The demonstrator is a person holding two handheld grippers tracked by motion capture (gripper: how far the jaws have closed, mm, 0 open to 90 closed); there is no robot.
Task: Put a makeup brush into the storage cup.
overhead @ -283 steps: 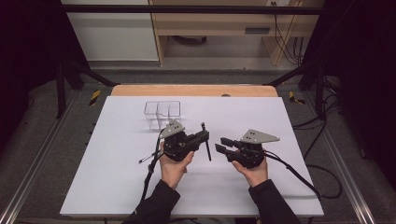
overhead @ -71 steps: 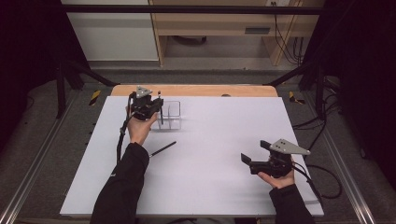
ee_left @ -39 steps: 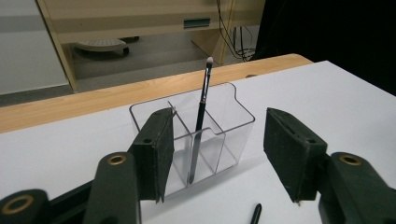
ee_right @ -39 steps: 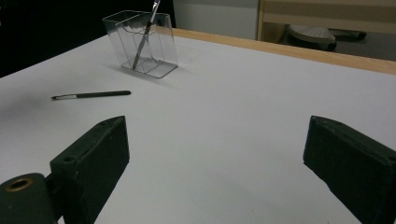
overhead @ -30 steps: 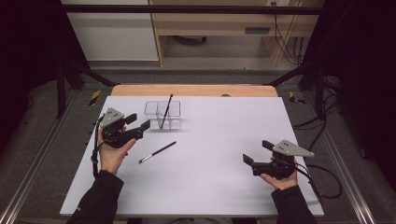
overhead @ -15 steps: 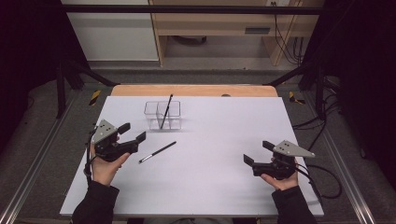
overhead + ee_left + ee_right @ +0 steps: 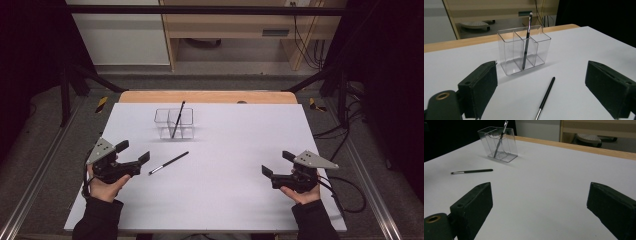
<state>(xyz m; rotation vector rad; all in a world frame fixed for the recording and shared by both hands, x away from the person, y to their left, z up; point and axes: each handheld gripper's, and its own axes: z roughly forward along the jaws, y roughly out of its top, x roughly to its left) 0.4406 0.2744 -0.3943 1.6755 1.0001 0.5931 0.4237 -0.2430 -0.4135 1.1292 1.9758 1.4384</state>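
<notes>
One brush (image 7: 169,163) lay flat on the white desk (image 7: 235,150) just ahead of the left tongs (image 7: 136,152), whose jaws had just been opening — wide now, holding nothing. Closing squarely across its dark handle would likely serve best. Beyond it stood the clear organizer (image 7: 174,123) with another brush (image 7: 526,41) upright inside. Right tongs (image 7: 273,163) idled well apart, gaping and empty — nothing blocked the reach.

Loose brush (image 7: 545,97) tip cut off at bottom edge.
</notes>
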